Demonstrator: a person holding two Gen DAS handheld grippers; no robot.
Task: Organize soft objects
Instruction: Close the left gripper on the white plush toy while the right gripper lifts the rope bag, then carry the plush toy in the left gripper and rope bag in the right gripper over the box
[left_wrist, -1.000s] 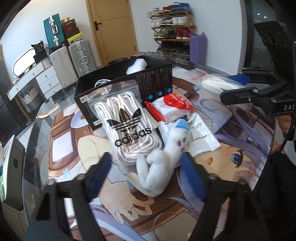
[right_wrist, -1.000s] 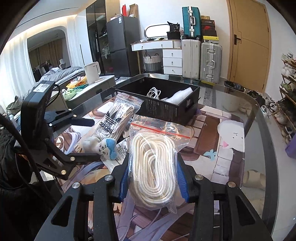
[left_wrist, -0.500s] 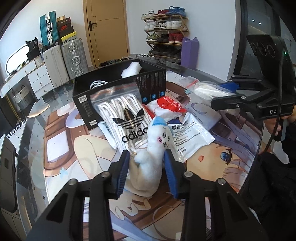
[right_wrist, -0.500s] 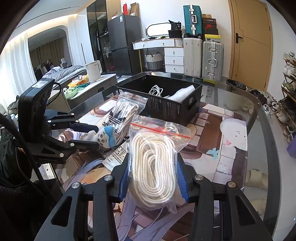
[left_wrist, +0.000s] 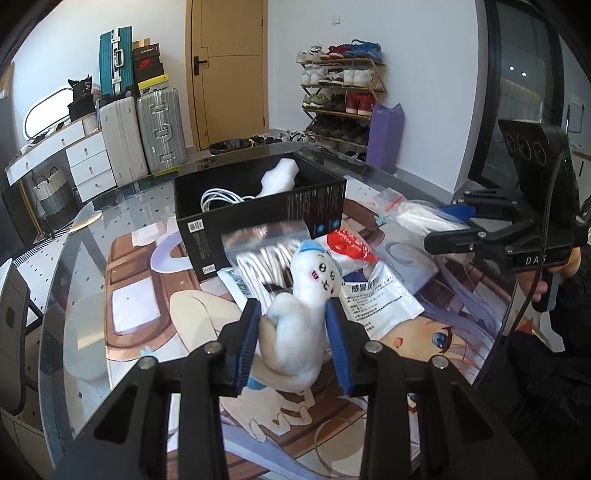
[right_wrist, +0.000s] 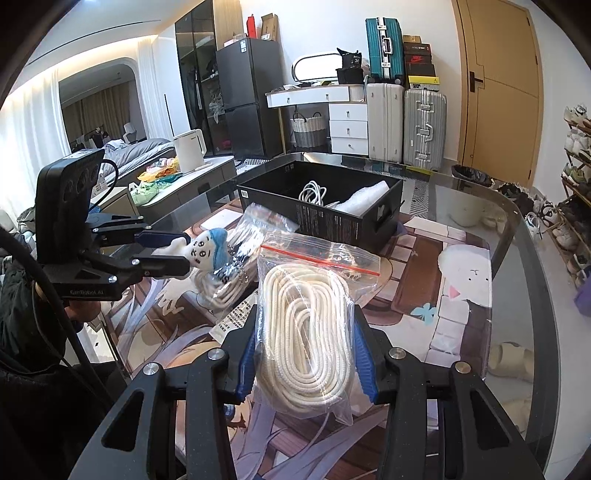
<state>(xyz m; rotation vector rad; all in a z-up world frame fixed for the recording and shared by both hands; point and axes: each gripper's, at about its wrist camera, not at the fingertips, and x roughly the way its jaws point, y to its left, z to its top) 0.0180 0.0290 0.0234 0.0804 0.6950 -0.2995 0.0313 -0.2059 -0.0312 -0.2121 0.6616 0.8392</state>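
Desk (left_wrist: 85, 280): glass-topped, covered by an anime-print mat.
Black box (left_wrist: 258, 218): open-topped, at the desk's middle, holding a white cable and a white wrapped bundle.
Bag of white rope (right_wrist: 306, 332): clear zip bag, clenched in the right claw (right_wrist: 306, 354) above the mat.
Plush toy (left_wrist: 299, 321): white with a blue cap, squeezed upright in the left claw (left_wrist: 293, 332), in front of the box.
Laces bag (left_wrist: 266, 254): blurred, behind the toy.

A white plush toy (left_wrist: 295, 325) with a blue cap stands upright, pinched at its body, while a clear zip bag of coiled white rope (right_wrist: 308, 332) hangs squeezed at its sides, both above the table before an open black box (left_wrist: 258, 210).
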